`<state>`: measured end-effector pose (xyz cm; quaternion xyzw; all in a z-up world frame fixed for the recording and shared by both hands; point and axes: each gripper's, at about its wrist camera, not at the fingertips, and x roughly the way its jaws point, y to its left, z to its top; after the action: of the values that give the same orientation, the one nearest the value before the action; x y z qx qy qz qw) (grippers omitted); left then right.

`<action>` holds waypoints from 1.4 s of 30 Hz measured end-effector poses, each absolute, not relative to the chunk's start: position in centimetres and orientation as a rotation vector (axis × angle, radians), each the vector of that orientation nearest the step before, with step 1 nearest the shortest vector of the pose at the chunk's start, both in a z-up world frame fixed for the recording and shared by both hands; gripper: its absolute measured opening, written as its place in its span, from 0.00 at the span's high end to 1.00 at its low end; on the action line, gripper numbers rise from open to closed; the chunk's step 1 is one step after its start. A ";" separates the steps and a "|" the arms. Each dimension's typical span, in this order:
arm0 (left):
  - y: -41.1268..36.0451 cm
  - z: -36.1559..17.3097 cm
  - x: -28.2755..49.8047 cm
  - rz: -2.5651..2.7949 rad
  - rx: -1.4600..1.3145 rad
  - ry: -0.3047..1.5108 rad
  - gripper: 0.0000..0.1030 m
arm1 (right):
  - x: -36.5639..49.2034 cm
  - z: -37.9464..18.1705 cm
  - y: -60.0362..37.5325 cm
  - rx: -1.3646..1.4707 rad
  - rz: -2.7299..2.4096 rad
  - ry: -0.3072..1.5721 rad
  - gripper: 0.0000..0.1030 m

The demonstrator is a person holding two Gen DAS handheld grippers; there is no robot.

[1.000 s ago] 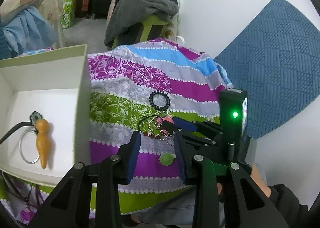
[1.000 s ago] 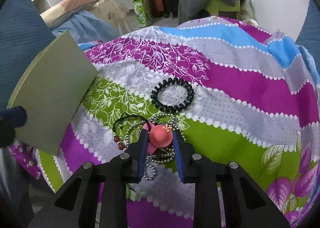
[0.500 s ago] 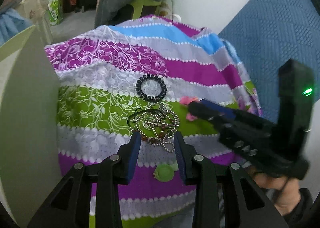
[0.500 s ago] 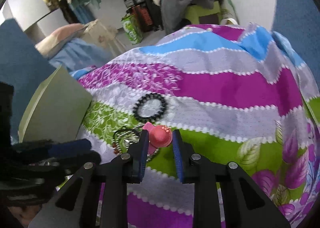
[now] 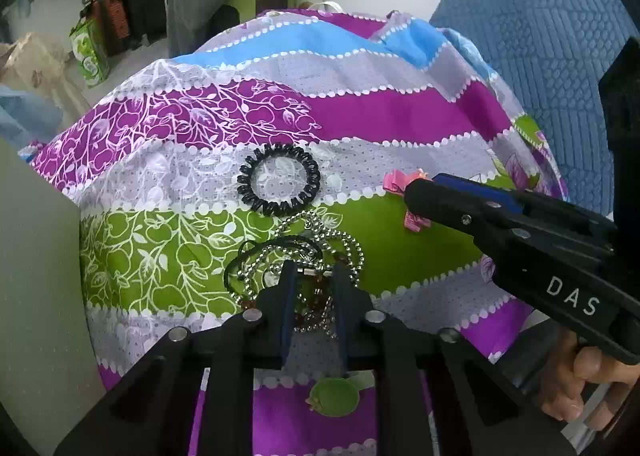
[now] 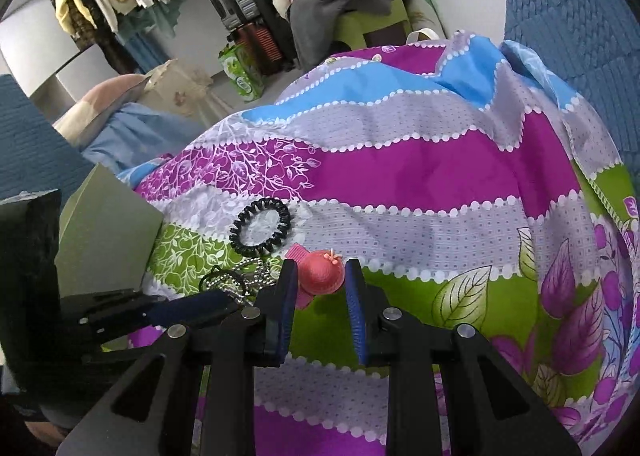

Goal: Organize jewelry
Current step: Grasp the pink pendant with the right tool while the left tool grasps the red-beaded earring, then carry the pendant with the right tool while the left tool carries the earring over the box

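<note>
Jewelry is split between the two grippers now. The right gripper [image 6: 320, 280] has carried the pink hat-shaped clip [image 6: 321, 273] off the pile toward the right edge of the patterned cloth [image 6: 420, 160]. A second ago that clip lay on the tangle of bead chain [image 5: 304, 252]. The fingers [image 6: 287, 288] are clamped on it, one on each side. The left gripper [image 5: 311, 288] has swung away from the box [image 5: 36, 256], whose inside no longer shows, and come down over the chain. Its fingers [image 5: 287, 296] stand apart around the beads. Whether they touch the chain yet I cannot tell, since the fingers hide the spot. The black coil hair tie [image 5: 279, 180] lies just beyond the chain, and the green clip [image 5: 334, 396] sits nearer the front edge; neither has moved. So one piece is lifted, and the chain looks to be next for the box.
</note>
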<state>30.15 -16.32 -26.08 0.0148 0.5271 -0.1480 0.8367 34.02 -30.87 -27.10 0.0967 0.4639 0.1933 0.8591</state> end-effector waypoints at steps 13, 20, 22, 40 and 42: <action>-14.9 -24.8 29.5 -0.317 -0.065 1.098 0.96 | 33.5 -26.6 -30.0 0.164 0.404 0.968 0.79; -12.6 -21.1 28.5 -0.322 -0.150 1.043 0.96 | 32.3 -25.0 -28.6 0.103 0.397 0.962 0.79; -11.9 -19.8 28.3 -0.327 -0.172 1.028 0.96 | 32.1 -24.4 -28.5 0.106 0.390 0.964 0.79; -4.4 -6.3 26.4 -0.304 -0.178 0.847 0.95 | 30.4 -11.9 -25.3 0.007 0.346 0.800 0.79; -2.9 -4.9 25.9 -0.304 -0.194 0.822 0.95 | 30.2 -10.1 -24.4 0.000 0.352 0.772 0.79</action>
<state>25.92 -2.91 -4.90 -0.0939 0.3972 -0.1469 0.9010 30.21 -24.45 -10.09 0.0000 0.3744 0.1705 0.9114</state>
